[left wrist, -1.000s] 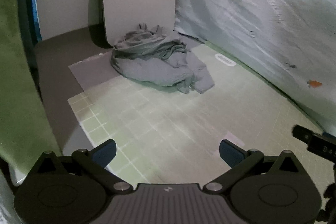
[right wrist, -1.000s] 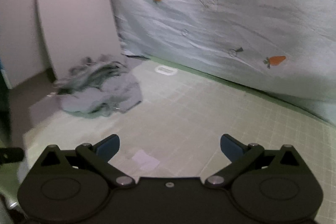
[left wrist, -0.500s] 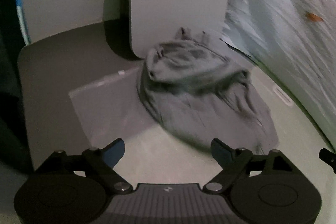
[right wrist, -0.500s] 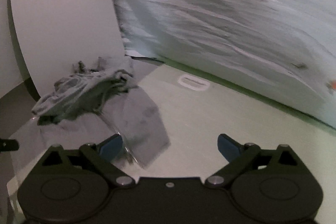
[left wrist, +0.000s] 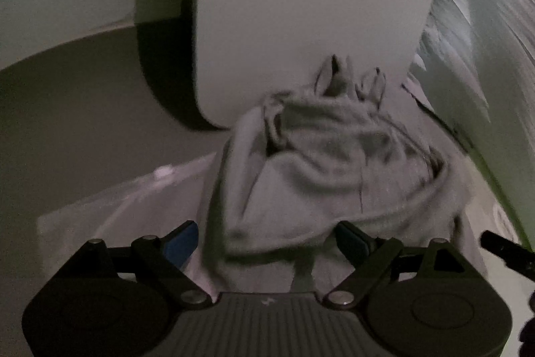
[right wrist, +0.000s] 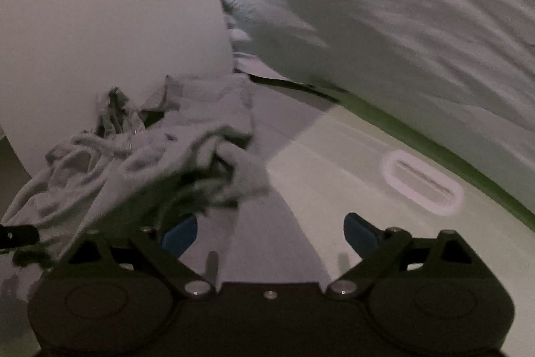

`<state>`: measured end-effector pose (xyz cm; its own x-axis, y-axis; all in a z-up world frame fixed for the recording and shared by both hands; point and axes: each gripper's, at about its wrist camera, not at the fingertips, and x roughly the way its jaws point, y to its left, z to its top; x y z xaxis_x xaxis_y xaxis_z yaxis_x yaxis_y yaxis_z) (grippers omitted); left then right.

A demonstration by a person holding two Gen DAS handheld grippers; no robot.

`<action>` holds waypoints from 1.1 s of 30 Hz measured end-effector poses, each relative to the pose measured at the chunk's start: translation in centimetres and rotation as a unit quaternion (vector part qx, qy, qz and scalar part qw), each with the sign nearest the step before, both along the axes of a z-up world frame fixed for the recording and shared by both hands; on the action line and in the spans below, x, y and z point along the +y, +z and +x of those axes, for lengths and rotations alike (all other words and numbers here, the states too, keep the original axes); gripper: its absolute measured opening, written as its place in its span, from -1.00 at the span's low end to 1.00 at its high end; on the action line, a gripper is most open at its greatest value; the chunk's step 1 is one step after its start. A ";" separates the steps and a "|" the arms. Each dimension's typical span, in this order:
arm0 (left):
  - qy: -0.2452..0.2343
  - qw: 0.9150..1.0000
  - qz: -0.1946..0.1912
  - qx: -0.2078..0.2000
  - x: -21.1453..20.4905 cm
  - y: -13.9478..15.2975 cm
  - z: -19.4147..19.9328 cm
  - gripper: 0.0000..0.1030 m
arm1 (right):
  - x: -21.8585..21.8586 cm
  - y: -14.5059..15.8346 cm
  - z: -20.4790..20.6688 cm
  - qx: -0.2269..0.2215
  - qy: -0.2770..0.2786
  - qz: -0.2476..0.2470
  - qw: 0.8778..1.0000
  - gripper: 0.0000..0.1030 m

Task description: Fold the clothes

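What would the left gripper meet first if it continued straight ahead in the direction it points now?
Most likely the crumpled grey garment. The left gripper is open, and the cloth heap already lies between and just ahead of its fingers. The white board stands behind it; depth is unclear.

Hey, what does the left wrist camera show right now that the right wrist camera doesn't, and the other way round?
Only the left wrist view shows the clear plastic sheet lying left of the pile. Only the right wrist view shows the white oval slot in the green cutting mat. Both show the crumpled grey garment heaped against the upright white board, the wrinkled pale backdrop sheet, and an open gripper at the pile: left gripper, right gripper.
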<state>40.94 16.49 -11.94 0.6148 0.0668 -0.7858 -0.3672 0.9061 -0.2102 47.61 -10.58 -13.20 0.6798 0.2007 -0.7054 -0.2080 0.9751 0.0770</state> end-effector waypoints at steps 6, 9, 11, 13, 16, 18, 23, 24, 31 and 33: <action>0.012 1.000 -0.005 -0.004 0.5 -1.4 4.2 0.76 | 2.7 -2.7 5.0 0.015 0.047 0.019 0.999 0.85; 0.021 0.999 -0.029 -0.002 1.0 -2.1 5.0 0.74 | 3.2 -3.7 5.8 0.032 0.059 0.040 0.997 0.60; 0.030 0.998 -0.047 -0.008 1.0 -2.3 5.0 0.30 | 3.0 -3.7 5.8 0.032 0.063 0.050 0.996 -0.06; 0.034 0.998 -0.056 -0.017 0.8 -2.1 4.7 -0.16 | 2.5 -3.2 5.2 0.028 0.066 0.055 0.996 -0.58; 0.024 0.998 -0.041 -0.030 -0.1 -0.8 4.0 -0.73 | 1.9 -1.4 2.8 -0.007 0.067 0.048 0.997 -0.66; 0.016 0.998 -0.050 -0.040 -0.4 0.3 3.2 -0.77 | 1.0 0.3 0.5 -0.035 0.059 0.039 0.997 -0.67; -0.034 0.995 -0.066 -0.063 -2.9 3.6 0.2 -0.78 | -4.0 3.5 -6.6 -0.067 -0.006 0.047 0.997 -0.68; -0.049 0.994 -0.070 -0.067 -3.8 4.2 -0.6 -0.78 | -5.5 4.1 -8.6 -0.072 -0.027 0.046 0.996 -0.68; -0.211 0.971 -0.085 -0.069 -14.5 7.5 -7.8 -0.78 | -15.0 6.5 -23.8 -0.083 -0.169 0.011 0.982 -0.68; -0.253 0.960 -0.101 -0.059 -18.0 7.6 -10.2 -0.78 | -18.0 6.8 -28.2 -0.075 -0.211 0.003 0.975 -0.68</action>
